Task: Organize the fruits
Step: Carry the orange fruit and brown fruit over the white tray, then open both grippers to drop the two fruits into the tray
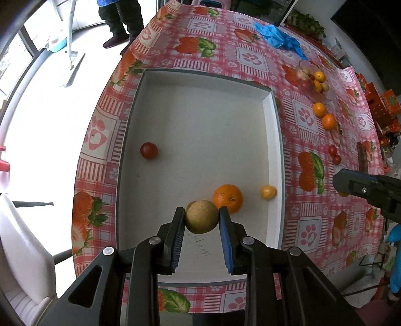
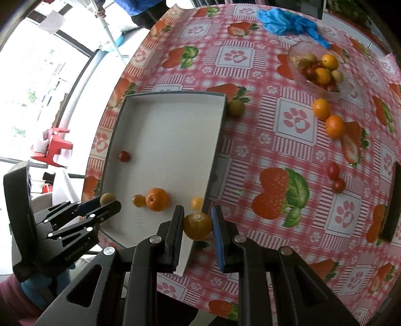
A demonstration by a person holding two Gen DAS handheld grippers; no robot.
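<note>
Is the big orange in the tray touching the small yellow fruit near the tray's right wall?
Apart. The left wrist view shows bare tray floor between the orange and the yellow fruit.

This looks like a lived-in home, probably a dining corner beside a glazed balcony. The counter point(image 1: 253, 57) wears a pink checked oilcloth printed with strawberries and paw prints, household stuff rather than shop fittings. A mop point(image 1: 71, 50) leans on the pale tiled floor point(image 1: 37, 140) near large windows point(image 2: 37, 75), and a person's legs in dark trousers point(image 1: 120, 17) stand close by. A small red plastic stool point(image 2: 56, 148) sits by the glass, and leafy greens point(image 1: 305, 23) lie at the far edge (kitchen shopping, apparently).
</note>
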